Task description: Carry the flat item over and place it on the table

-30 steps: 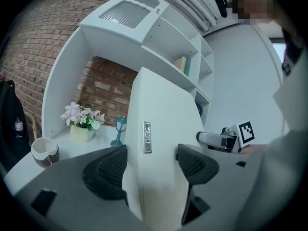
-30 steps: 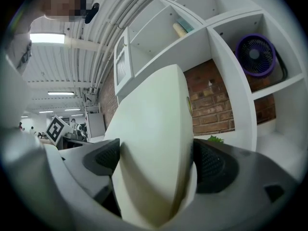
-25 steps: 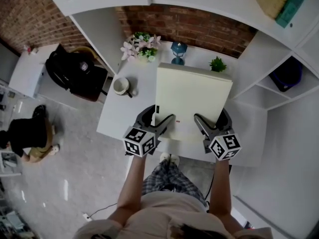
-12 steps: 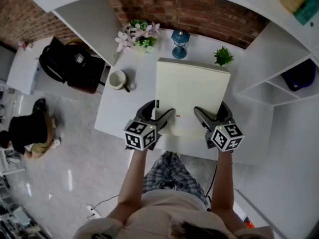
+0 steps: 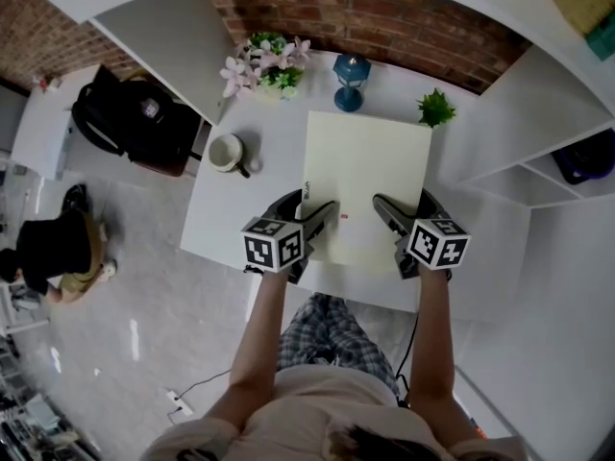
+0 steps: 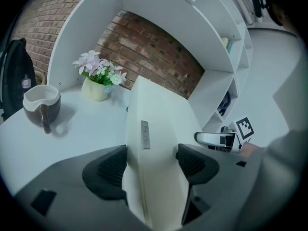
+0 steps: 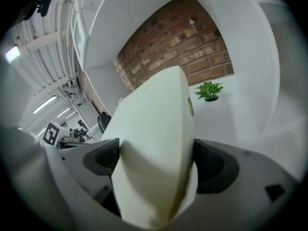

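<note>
Cream board (image 5: 370, 176) lies flat over white tabletop (image 5: 235, 214); cannot tell if touching it. Left claw (image 5: 309, 211) clenched on board's near-left edge, pads on both faces. Right claw (image 5: 404, 209) clenched on near-right edge likewise. Mug (image 5: 229, 152) left of board, apart. Flowers (image 5: 264, 65), lantern (image 5: 351, 68), plant (image 5: 435, 109) along far edge

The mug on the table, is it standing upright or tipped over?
Upright. The mug stands on its base on the table, with its open rim facing up and its handle out to one side.
</note>
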{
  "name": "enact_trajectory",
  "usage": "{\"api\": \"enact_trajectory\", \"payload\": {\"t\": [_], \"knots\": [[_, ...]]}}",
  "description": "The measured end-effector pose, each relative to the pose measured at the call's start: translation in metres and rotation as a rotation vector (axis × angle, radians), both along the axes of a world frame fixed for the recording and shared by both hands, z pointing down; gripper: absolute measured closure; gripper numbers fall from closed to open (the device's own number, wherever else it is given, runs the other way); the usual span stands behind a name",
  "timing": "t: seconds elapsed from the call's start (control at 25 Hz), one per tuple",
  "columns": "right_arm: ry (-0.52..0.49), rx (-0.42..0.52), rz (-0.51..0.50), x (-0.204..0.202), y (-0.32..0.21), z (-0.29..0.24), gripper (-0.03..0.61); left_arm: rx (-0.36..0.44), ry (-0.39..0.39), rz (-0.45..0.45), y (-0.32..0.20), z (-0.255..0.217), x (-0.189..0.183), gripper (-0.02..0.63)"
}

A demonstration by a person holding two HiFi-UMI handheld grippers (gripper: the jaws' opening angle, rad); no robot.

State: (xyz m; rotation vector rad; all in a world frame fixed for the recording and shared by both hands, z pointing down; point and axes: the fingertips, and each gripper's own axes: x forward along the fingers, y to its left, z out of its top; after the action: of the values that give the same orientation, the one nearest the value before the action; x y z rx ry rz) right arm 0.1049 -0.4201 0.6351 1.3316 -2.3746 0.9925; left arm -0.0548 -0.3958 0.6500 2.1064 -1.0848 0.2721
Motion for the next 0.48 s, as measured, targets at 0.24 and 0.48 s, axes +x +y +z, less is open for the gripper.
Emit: {"api": "enact_trajectory", "payload": {"t": [0.24,0.48], "knots": [[0.028,-0.167,0.022,0.005,-0.013,0.027,0.095,-0.124,0.004,0.007,-0.014,0.022,0.004,0.288],[0.041,-0.278,0.043,0.007,-0.02,0.048,0.094,-0.221,-0.002,0.007,-0.023,0.04,0.006,0.288]]}}
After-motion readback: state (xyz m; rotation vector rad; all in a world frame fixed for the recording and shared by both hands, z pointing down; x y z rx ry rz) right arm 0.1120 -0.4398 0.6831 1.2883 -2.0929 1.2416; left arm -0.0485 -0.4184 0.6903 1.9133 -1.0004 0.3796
